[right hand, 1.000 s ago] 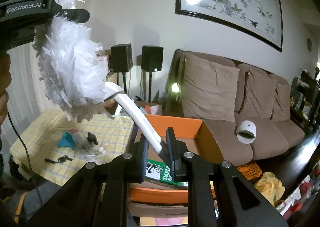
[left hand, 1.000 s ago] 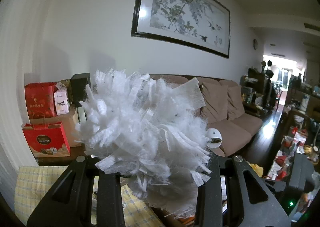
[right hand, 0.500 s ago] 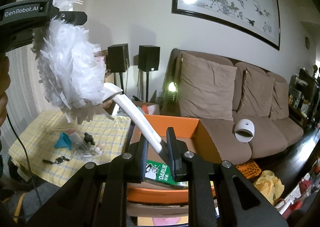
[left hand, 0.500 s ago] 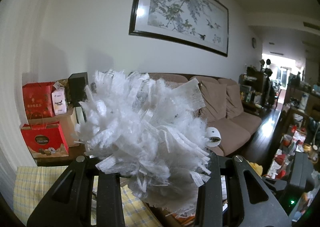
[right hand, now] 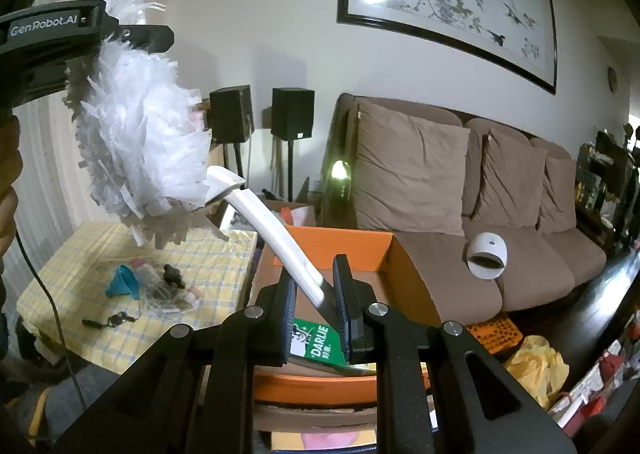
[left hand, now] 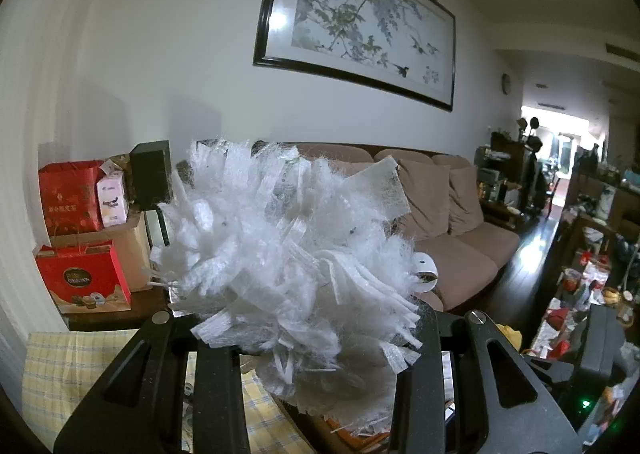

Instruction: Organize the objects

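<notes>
Duster (right hand: 140, 141) axis runs upper left to lower centre of right-wrist frame: L gripper (right hand: 132, 33) clamps fluffy head, R gripper (right hand: 316, 294) pinches handle (right hand: 280, 242) end, above orange box (right hand: 412, 282).

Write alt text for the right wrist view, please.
The right gripper clamps the white plastic handle of a fluffy white duster, whose head the left gripper pinches at upper left. Below sit an open orange cardboard box and a yellow checked tablecloth.
</notes>
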Action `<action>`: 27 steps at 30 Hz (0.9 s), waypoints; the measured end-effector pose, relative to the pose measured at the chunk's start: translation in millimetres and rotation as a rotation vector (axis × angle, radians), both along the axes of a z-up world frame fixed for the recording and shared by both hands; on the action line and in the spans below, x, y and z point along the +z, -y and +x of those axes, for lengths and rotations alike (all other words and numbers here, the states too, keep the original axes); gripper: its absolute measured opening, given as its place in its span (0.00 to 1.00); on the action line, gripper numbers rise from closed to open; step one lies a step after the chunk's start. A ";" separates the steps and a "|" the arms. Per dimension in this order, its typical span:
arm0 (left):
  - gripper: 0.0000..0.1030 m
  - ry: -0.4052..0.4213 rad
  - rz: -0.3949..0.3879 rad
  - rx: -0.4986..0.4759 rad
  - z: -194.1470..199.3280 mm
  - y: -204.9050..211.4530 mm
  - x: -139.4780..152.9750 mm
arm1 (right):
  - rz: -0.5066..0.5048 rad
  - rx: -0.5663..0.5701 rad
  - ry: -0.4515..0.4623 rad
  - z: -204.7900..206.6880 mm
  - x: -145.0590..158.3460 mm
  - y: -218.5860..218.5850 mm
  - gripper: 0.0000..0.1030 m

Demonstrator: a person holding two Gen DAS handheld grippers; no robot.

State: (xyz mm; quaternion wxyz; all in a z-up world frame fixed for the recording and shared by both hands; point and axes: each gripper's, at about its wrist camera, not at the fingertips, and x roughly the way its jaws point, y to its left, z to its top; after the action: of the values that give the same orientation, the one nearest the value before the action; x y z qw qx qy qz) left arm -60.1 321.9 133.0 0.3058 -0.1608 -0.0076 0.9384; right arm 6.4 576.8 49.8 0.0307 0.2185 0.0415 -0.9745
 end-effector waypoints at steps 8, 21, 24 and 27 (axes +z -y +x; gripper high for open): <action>0.32 0.006 0.005 0.002 -2.3 -1.5 -1.3 | -0.001 -0.005 0.004 0.7 0.2 -2.8 0.16; 0.32 -0.001 -0.008 -0.007 -4.1 -9.1 -0.4 | -0.025 -0.010 0.017 -1.1 -0.4 -9.0 0.16; 0.32 -0.002 -0.010 -0.008 -3.6 -9.9 -0.8 | -0.026 -0.012 0.018 -0.8 -0.4 -9.5 0.16; 0.32 -0.003 -0.011 -0.008 -3.5 -12.1 -1.0 | -0.026 -0.017 0.019 0.2 -0.5 -11.0 0.16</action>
State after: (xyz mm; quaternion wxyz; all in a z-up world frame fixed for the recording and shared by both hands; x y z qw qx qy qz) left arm -63.6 334.0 131.9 0.3087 -0.1611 -0.0015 0.9374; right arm 6.6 587.8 49.3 0.0255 0.2276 0.0265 -0.9731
